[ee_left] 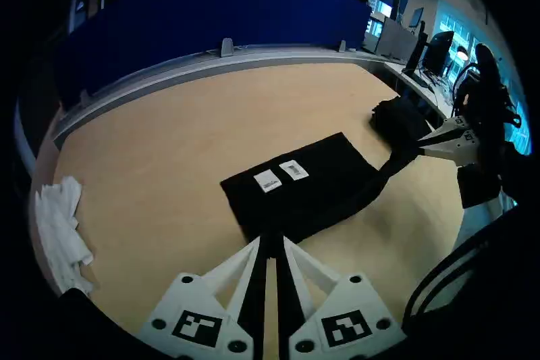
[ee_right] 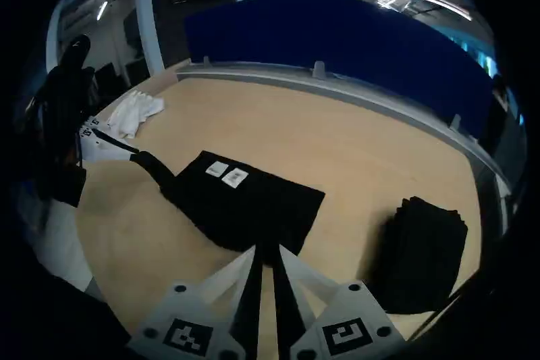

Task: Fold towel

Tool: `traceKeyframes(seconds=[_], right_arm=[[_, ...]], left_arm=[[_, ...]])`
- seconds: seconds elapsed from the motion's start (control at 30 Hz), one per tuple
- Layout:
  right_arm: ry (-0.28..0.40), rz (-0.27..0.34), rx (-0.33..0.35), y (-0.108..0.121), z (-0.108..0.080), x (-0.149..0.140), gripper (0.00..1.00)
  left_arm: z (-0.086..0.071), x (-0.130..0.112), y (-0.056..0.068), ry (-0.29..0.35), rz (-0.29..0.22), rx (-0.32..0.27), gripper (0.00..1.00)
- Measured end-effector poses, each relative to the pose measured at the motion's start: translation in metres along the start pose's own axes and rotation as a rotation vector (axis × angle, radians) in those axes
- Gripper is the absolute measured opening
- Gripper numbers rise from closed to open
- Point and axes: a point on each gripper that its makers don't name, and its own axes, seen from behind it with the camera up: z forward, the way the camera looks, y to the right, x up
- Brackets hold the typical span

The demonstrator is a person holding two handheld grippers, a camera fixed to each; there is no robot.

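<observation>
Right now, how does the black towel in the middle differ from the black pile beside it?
The towel lies spread in a thin layer; the pile is stacked thick. The towel shows two white tags; the pile shows none. The left gripper and right gripper each pinch the towel; the pile lies untouched. Both are black cloth on the wooden table.

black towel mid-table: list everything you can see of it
The black towel looks like soft dark cloth, spread as a rough rectangle lying on the tan table. Two small white tags sit on its top face. The left gripper pinches its near corner, the right gripper another; both corners are drawn out into stretched points.
</observation>
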Motion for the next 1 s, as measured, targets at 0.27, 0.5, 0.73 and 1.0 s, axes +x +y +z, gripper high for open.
traceKeyframes(seconds=[0.27,0.5,0.73,1.0], right_arm=[[-0.004,0.017,-0.023,0.025,0.028,0.012,0.10],[-0.028,0.061,-0.024,0.037,0.049,0.005,0.10],[-0.042,0.084,-0.025,0.042,0.059,-0.002,0.10],[-0.038,0.091,-0.021,0.044,0.067,0.000,0.09]], left_arm=[[0.030,0.021,-0.015,-0.017,0.030,0.008,0.09],[0.059,0.021,-0.024,-0.060,0.056,0.009,0.09],[0.075,0.016,-0.026,-0.079,0.070,0.006,0.09],[0.086,0.013,-0.033,-0.082,0.098,0.032,0.12]])
